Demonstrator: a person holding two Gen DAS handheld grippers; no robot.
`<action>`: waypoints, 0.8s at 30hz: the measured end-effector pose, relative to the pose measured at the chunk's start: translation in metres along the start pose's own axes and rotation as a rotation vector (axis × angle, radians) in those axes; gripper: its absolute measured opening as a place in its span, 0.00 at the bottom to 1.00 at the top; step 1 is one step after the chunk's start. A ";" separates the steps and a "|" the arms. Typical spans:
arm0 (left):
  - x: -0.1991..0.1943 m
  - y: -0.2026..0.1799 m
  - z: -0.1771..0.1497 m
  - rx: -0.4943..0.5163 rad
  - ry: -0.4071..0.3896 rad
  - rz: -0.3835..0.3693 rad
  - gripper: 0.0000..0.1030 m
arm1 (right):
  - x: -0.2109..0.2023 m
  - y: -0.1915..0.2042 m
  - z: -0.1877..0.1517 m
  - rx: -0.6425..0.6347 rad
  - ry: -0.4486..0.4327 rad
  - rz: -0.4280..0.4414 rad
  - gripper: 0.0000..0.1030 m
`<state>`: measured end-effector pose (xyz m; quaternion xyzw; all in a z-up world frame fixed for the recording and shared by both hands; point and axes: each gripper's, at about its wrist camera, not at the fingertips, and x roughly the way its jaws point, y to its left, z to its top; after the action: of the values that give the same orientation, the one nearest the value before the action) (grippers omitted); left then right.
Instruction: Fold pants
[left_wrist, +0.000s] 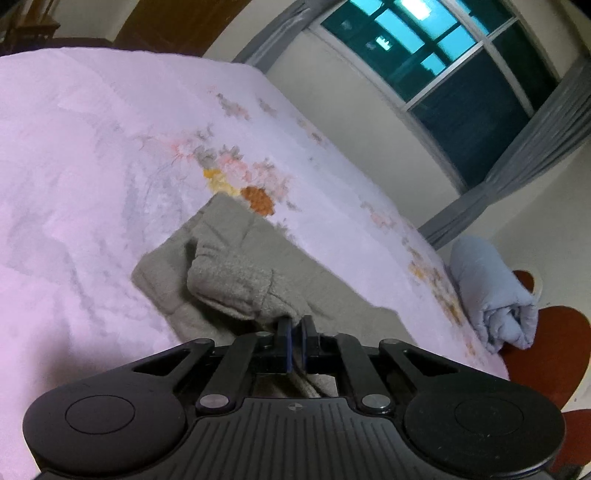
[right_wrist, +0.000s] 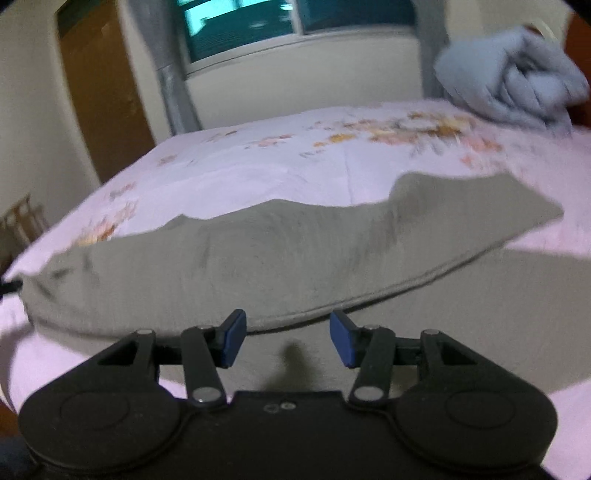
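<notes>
Grey-beige pants (left_wrist: 236, 273) lie on a bed with a pale pink floral sheet (left_wrist: 92, 155). My left gripper (left_wrist: 295, 343) is shut on a bunched edge of the pants and holds it raised above the flat part. In the right wrist view the pants (right_wrist: 258, 254) spread wide across the sheet (right_wrist: 280, 166), with an upper layer lifted at the left and a lower layer flat beneath it. My right gripper (right_wrist: 286, 339) is open and empty, its blue pads (right_wrist: 232, 338) just above the lower layer, close to the hem of the lifted layer.
A rolled light-blue blanket (left_wrist: 491, 291) lies at the bed's edge beside a red-brown chair (left_wrist: 546, 354); it also shows in the right wrist view (right_wrist: 513, 81). A window with grey curtains (left_wrist: 443, 55) and a wooden door (right_wrist: 99, 88) stand behind the bed.
</notes>
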<state>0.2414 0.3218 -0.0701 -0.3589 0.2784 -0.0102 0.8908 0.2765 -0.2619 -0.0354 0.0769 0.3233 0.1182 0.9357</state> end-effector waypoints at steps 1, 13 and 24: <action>-0.002 0.001 0.002 -0.010 -0.006 -0.011 0.05 | 0.004 -0.003 0.000 0.049 0.002 0.010 0.41; 0.014 -0.004 0.030 0.007 0.018 -0.093 0.04 | 0.061 -0.065 -0.004 0.737 0.076 0.194 0.00; 0.016 0.033 0.029 0.050 0.099 -0.039 0.04 | 0.001 -0.031 0.004 0.384 -0.036 0.222 0.00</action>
<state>0.2634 0.3610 -0.0824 -0.3410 0.3148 -0.0524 0.8843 0.2847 -0.2922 -0.0399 0.2909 0.3126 0.1555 0.8908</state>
